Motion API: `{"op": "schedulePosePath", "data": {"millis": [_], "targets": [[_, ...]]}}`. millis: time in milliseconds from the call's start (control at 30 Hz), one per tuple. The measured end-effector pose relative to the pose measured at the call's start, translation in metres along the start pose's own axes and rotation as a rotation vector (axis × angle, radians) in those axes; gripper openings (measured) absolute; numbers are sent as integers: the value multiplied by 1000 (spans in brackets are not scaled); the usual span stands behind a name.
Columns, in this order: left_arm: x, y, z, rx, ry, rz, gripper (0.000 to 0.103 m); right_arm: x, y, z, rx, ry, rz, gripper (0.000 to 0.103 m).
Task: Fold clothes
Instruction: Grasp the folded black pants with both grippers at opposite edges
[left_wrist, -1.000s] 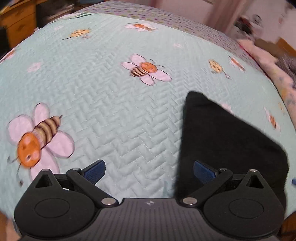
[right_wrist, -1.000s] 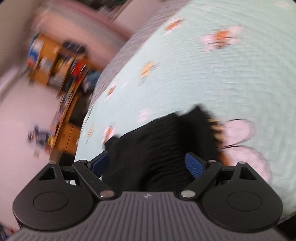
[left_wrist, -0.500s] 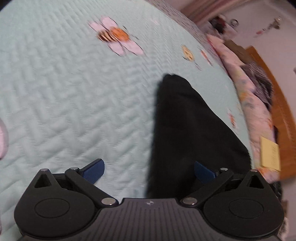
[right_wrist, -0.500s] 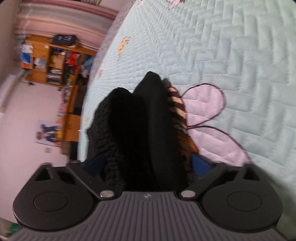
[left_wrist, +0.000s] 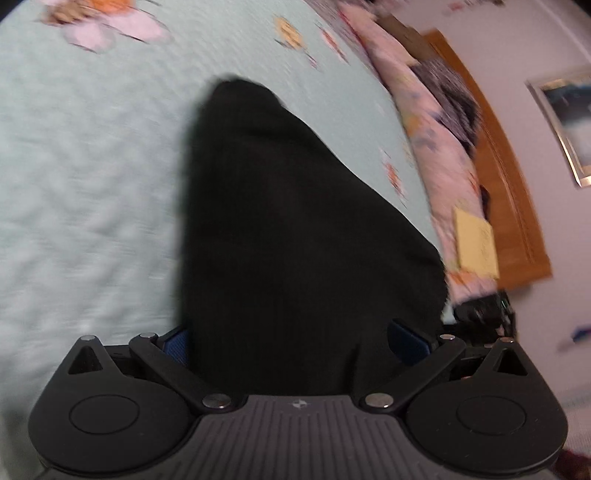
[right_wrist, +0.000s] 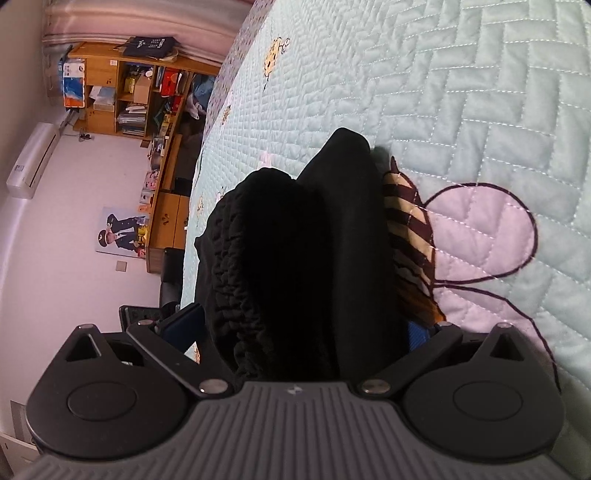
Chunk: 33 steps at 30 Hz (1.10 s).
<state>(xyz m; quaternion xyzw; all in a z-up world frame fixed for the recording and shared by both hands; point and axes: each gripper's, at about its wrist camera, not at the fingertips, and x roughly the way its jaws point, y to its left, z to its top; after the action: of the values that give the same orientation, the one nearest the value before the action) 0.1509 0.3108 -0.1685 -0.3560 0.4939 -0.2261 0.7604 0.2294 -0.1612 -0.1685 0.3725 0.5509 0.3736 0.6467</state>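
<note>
The black garment (left_wrist: 295, 236) lies on the mint quilted bedspread (left_wrist: 85, 192), its edge filling the gap of both grippers. The left gripper (left_wrist: 291, 339) stands spread wide, fabric between its fingers, not clenched. The right gripper (right_wrist: 295, 332) is likewise released around the bunched waistband (right_wrist: 243, 266). A bee print (right_wrist: 410, 236) sits at 3 o'clock of the cloth. A pink blanket (left_wrist: 436, 147) lies at 2 o'clock, a wooden shelf (right_wrist: 125, 88) at 10 o'clock.
</note>
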Motion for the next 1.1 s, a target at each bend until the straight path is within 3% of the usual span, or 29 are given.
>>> {"op": "schedulePosePath", "data": {"millis": [100, 233, 300, 367, 433, 467, 600, 700, 733, 767, 800, 833, 900, 1100], "targets": [[12, -5, 7, 26, 37, -17, 102, -1, -1, 3, -8, 19, 27, 103], [16, 1, 9, 15, 45, -78, 102, -9, -11, 5, 5, 25, 130, 103], [19, -2, 5, 32, 39, -66, 102, -12, -18, 5, 27, 14, 168, 101], [22, -6, 5, 44, 37, -51, 102, -11, -17, 6, 13, 20, 148, 94], [24, -10, 5, 57, 38, -41, 102, -10, -14, 6, -5, 28, 125, 97], [25, -12, 6, 63, 39, -37, 102, -10, -13, 6, -14, 32, 114, 103], [29, -18, 9, 92, 51, -35, 102, -8, -7, 7, -51, 49, 69, 103], [29, -13, 14, 52, 51, -32, 102, -7, -3, 7, -78, 62, 35, 102], [28, -11, 15, 31, 52, -34, 102, -6, -2, 7, -87, 66, 24, 99], [27, -11, 16, 21, 53, -32, 102, -6, -1, 8, -96, 70, 13, 86], [27, -11, 16, 14, 54, -29, 102, -5, 1, 8, -105, 74, 1, 85], [30, -16, 15, 31, 55, -17, 102, -5, 0, 9, -93, 73, 4, 86], [34, -28, 13, 95, 61, 34, 102, -3, 3, 9, -99, 79, 20, 102], [42, -53, 9, 188, 38, 163, 98, -1, 12, -5, -184, 3, -1, 103]]}}
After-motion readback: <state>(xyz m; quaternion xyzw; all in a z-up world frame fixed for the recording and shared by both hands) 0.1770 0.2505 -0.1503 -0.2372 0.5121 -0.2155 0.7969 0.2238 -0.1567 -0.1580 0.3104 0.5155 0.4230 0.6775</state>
